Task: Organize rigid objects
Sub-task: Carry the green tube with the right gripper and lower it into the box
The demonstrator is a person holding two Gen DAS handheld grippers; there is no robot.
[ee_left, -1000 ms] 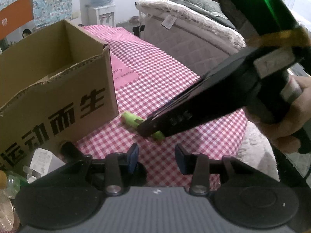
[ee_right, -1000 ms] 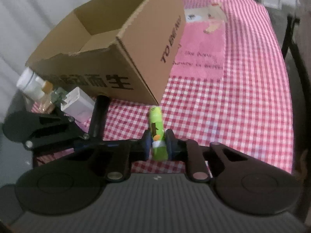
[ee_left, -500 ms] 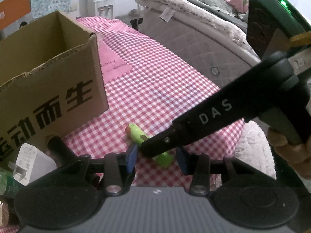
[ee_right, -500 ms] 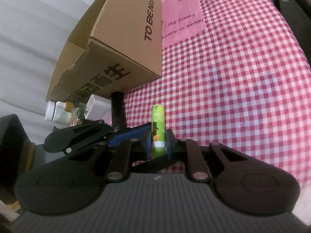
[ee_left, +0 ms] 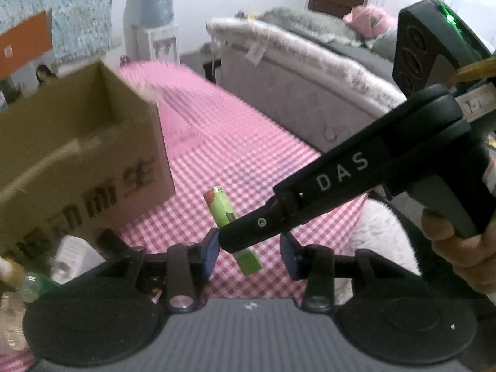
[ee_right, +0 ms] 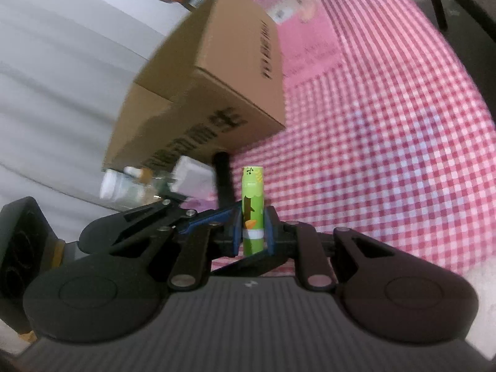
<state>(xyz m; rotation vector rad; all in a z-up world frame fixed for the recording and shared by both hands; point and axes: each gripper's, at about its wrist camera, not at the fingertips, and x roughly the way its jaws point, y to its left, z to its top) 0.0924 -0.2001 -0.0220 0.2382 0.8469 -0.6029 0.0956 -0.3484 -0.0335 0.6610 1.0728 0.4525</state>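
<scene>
My right gripper (ee_right: 252, 232) pinches the tube (ee_right: 253, 209), left gripper (ee_left: 249, 248) spread and empty; I should carry it level to the box (ee_right: 217, 71) at eleven o'clock.

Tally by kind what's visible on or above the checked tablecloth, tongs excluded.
Cardboard box: 1
Green tube: 1
White charger block: 1
Black cylinder: 1
Small bottles: blurred, at least 2
Total: at least 6

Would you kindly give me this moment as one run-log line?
right gripper: shut on green tube | left gripper: open, empty | cardboard box: open, tube not yet inside
</scene>
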